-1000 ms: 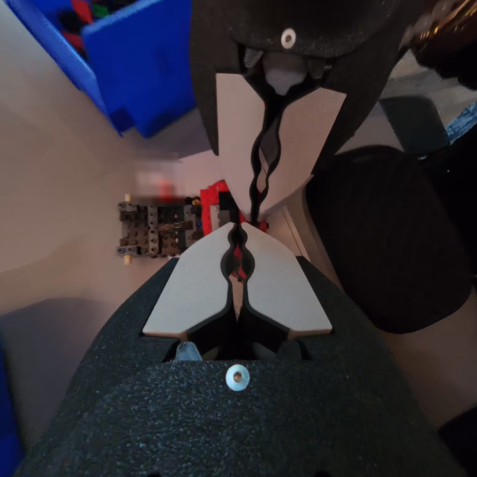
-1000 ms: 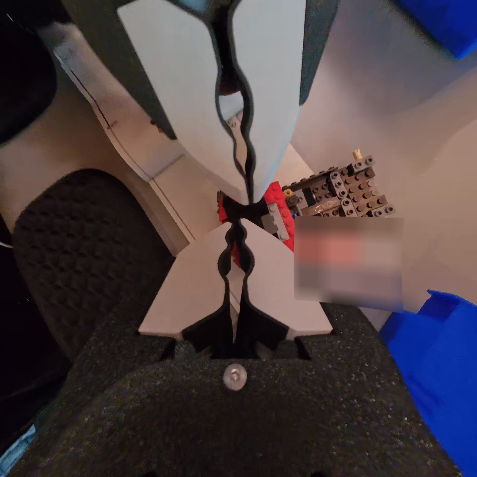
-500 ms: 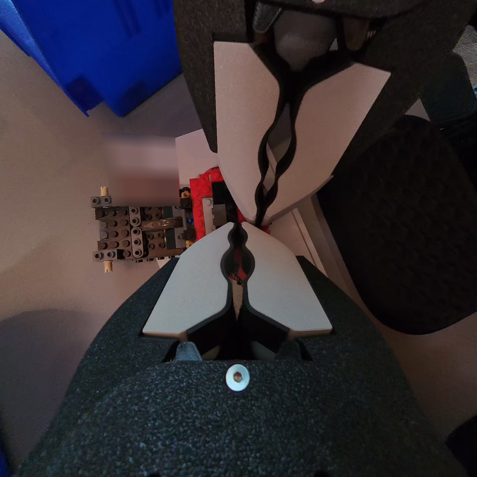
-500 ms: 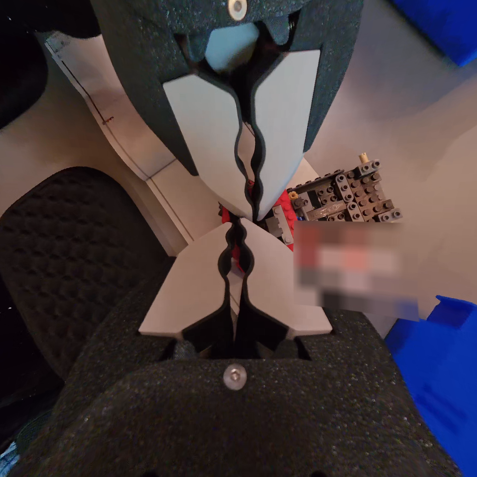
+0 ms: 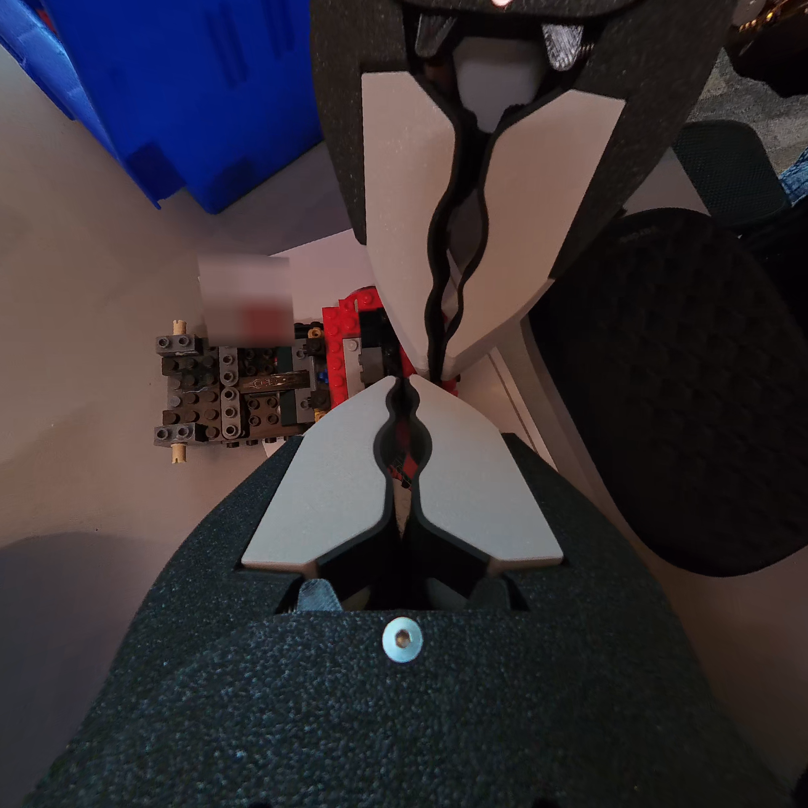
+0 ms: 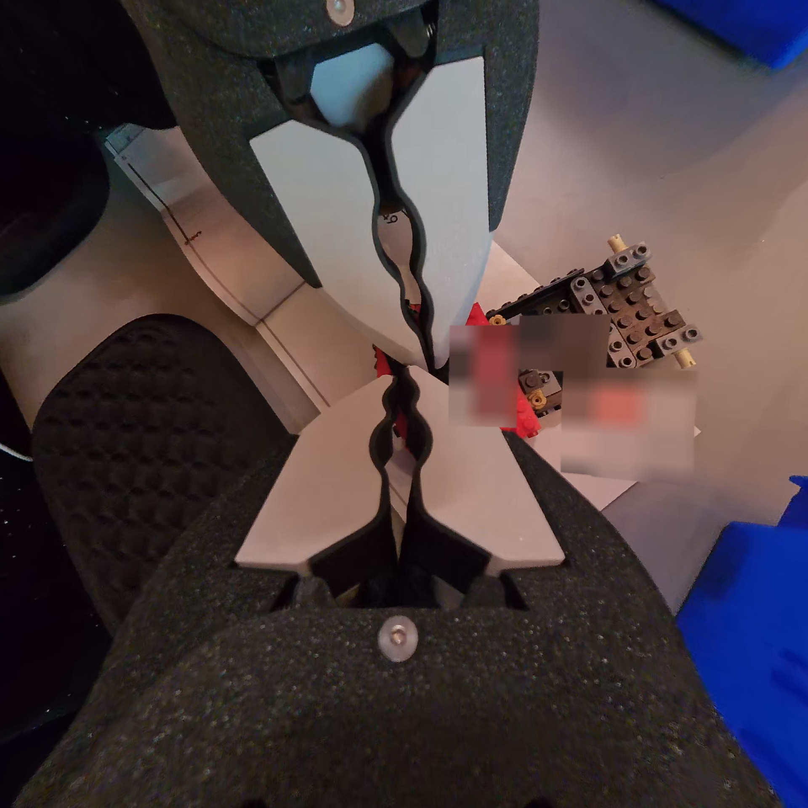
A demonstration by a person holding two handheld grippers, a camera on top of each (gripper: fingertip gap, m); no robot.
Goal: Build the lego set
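A partly built lego model lies on a white sheet (image 5: pixel 315 262). Its dark grey studded chassis (image 5: pixel 236 393) has tan axle pins, and its red end (image 5: pixel 345 345) points at the grippers. My left gripper (image 5: pixel 402 381) is shut, tips down on the red end. My right gripper (image 5: pixel 437 375) comes from the top of the left wrist view, also shut, tip to tip with the left. In the right wrist view my right gripper (image 6: pixel 402 377) meets the left gripper (image 6: pixel 427 363) over the red part (image 6: pixel 384 363); the chassis (image 6: pixel 634 315) lies to the right. The tips hide whatever is between them.
A blue bin (image 5: pixel 175 87) stands beyond the model at upper left; blue bins (image 6: pixel 743 612) also show at the right of the right wrist view. A black mesh chair seat (image 5: pixel 677 393) sits past the table's curved edge (image 6: pixel 210 271). Less than 4 cm separates the two grippers' tips.
Both grippers stay shut and tip to tip over the red end. Both views have swung a little: the blue bin looms larger on the left, and more of the left gripper's body shows.
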